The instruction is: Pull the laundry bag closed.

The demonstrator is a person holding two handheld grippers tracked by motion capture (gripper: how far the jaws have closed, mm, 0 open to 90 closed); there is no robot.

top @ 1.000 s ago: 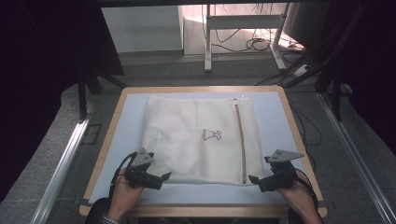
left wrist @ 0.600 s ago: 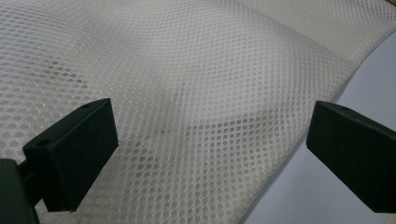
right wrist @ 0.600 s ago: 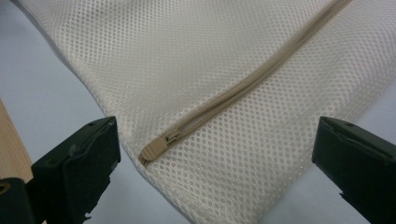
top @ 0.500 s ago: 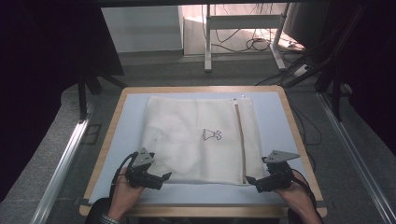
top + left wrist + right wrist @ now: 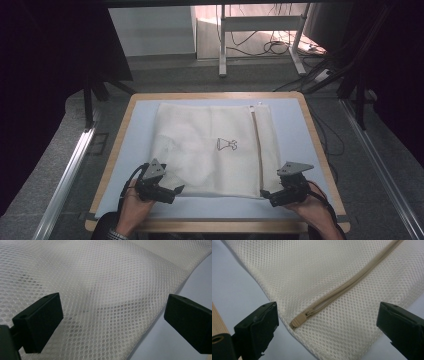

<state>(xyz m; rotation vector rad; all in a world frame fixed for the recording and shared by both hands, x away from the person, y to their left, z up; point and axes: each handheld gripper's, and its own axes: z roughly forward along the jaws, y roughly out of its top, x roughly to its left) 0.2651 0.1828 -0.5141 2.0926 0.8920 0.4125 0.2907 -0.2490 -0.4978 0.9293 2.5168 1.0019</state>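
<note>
A cream mesh laundry bag [image 5: 210, 150] lies flat on the pale blue table top [image 5: 140, 130], with a small black print in its middle and a beige zipper [image 5: 258, 150] running down its right side. My left gripper [image 5: 176, 191] is open at the bag's near left corner; its jaws straddle the mesh [image 5: 112, 302] close above the bag's edge. My right gripper [image 5: 266, 197] is open at the near right corner, with the zipper's end [image 5: 298, 320] between its jaws. Nothing is gripped.
The table has a wooden rim [image 5: 215, 95]. Beyond it are a grey floor, metal rails [image 5: 70, 170] at both sides, a white stand's legs [image 5: 222, 45] and loose cables [image 5: 272, 47] at the back.
Both grippers have crept slightly forward onto the bag's near corners. The bag has not moved.
</note>
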